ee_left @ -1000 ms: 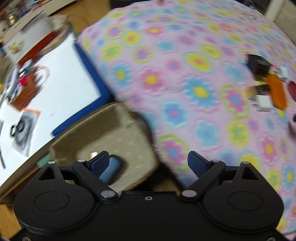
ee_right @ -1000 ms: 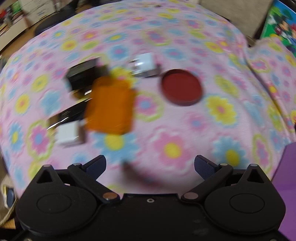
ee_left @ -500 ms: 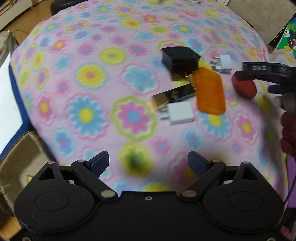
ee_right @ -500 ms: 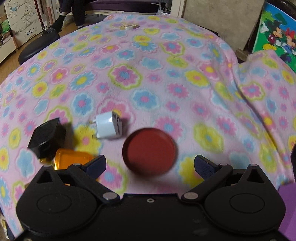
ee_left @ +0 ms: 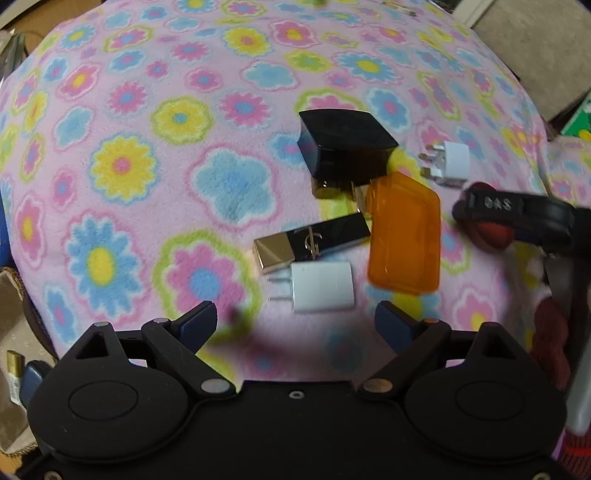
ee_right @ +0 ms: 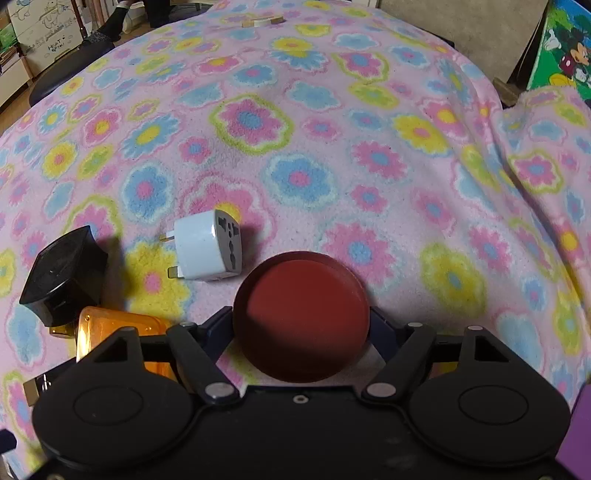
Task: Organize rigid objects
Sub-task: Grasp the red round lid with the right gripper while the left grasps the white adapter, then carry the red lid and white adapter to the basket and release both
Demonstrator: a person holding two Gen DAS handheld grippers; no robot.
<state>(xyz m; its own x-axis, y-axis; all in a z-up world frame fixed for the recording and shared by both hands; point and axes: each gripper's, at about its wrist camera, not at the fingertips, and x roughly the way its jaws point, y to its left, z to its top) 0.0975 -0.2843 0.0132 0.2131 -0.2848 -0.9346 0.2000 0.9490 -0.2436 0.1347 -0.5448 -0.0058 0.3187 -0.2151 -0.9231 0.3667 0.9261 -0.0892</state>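
Small items lie clustered on a flowered pink blanket [ee_right: 369, 110]. My right gripper [ee_right: 301, 321] has a flat red round case [ee_right: 301, 314] between its fingers; the jaws are closing and both pads meet its rim. Beside it lie a white travel adapter [ee_right: 208, 247], a black box [ee_right: 62, 269] and an orange translucent case [ee_right: 118, 321]. My left gripper [ee_left: 295, 319] hangs open above a white charger [ee_left: 321, 286], with a black-and-gold lipstick [ee_left: 314, 240] just beyond. The left wrist view also shows the orange case [ee_left: 404, 236], black box [ee_left: 343, 147], adapter [ee_left: 448, 162] and red case [ee_left: 491, 236].
A woven basket [ee_left: 11, 295] at the blanket's lower left edge holds a blue item and a gold one. A dark red sleeve [ee_left: 550, 332] sits at the right of the left wrist view. A tape roll [ee_right: 262, 20] lies at the blanket's far side.
My left gripper has swung from over the basket to above the cluster of items. My right gripper has come down onto the red case and its jaws have narrowed around it.
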